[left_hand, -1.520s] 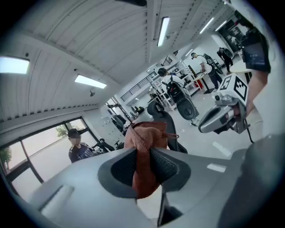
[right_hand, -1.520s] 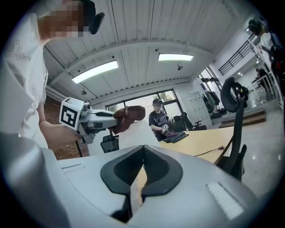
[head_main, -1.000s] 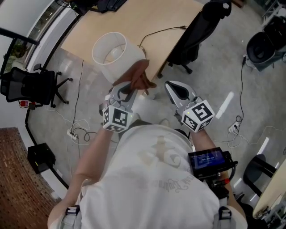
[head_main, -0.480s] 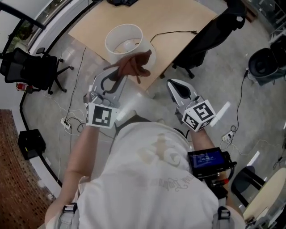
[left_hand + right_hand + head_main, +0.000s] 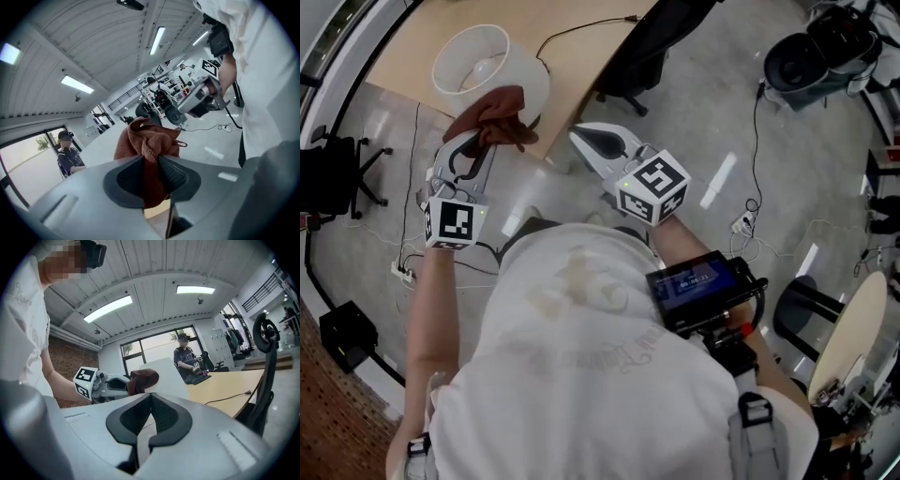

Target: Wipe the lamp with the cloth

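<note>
Clamping crumpled rust-brown terry cloth, left claw sits beside white cylindrical lampshade.

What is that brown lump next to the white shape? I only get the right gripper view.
Observer: A cloth, pinched between the left tongs; the left gripper view shows their pads pressing on it.
Operator: And the white shape?
Observer: A lamp shade; the head view shows it open-topped, standing on a wooden table.
Operator: Is the cloth wiping it?
Observer: From above, the cloth sits beside the shade's outer wall, below its rim; actual contact I cannot confirm.
</note>
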Action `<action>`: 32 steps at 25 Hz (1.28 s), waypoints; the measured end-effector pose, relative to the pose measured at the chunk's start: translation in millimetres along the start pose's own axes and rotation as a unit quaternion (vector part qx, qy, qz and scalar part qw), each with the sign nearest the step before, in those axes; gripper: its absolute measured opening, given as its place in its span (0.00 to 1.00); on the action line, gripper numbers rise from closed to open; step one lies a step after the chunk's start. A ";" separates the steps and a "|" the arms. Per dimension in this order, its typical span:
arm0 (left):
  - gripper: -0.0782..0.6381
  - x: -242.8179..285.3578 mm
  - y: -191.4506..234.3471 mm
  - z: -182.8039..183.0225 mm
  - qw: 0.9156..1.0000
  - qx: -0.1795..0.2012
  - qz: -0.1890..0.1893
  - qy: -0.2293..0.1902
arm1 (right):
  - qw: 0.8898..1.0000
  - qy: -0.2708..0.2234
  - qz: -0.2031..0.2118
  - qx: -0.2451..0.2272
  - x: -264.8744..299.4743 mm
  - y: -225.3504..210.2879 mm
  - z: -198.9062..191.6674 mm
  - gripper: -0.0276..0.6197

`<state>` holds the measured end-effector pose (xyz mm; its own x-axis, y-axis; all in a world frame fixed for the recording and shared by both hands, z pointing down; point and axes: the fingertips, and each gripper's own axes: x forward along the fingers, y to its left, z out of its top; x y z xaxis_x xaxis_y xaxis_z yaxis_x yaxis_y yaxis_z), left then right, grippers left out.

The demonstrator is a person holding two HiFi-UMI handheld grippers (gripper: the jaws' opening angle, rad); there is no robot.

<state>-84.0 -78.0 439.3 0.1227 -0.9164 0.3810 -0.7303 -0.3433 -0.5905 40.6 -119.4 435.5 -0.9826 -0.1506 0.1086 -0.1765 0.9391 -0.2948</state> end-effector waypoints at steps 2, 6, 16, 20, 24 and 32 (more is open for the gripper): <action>0.23 7.6 -20.2 -16.5 0.999 -0.001 -0.030 0.019 | 1.000 0.001 -0.001 0.004 1.9 0.1 -1.9 0.06; 0.23 10.0 -44.4 -38.1 0.997 -0.013 -0.055 0.046 | 1.000 -0.001 0.009 0.009 6.8 -1.1 -5.8 0.06; 0.23 -72.2 46.5 43.5 0.976 -0.174 0.093 -0.088 | 1.000 0.002 0.022 0.010 16.3 12.7 -6.1 0.06; 0.23 -88.0 95.7 44.9 0.950 -0.217 0.186 -0.125 | 1.000 0.009 0.029 0.002 26.5 22.3 -3.3 0.06; 0.23 -64.4 95.5 29.8 0.944 -0.240 0.187 -0.124 | 1.000 0.018 0.024 -0.001 28.3 23.2 -4.4 0.06; 0.24 -24.5 38.3 -29.9 0.944 -0.301 0.117 -0.068 | 1.000 0.020 0.000 0.008 28.2 20.3 -11.6 0.06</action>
<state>-135.0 -62.6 428.6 -0.0351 -0.9846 0.1713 -0.9927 0.0145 -0.1201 9.9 -101.0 443.7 -0.9797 -0.1375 0.1460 -0.1774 0.9338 -0.3109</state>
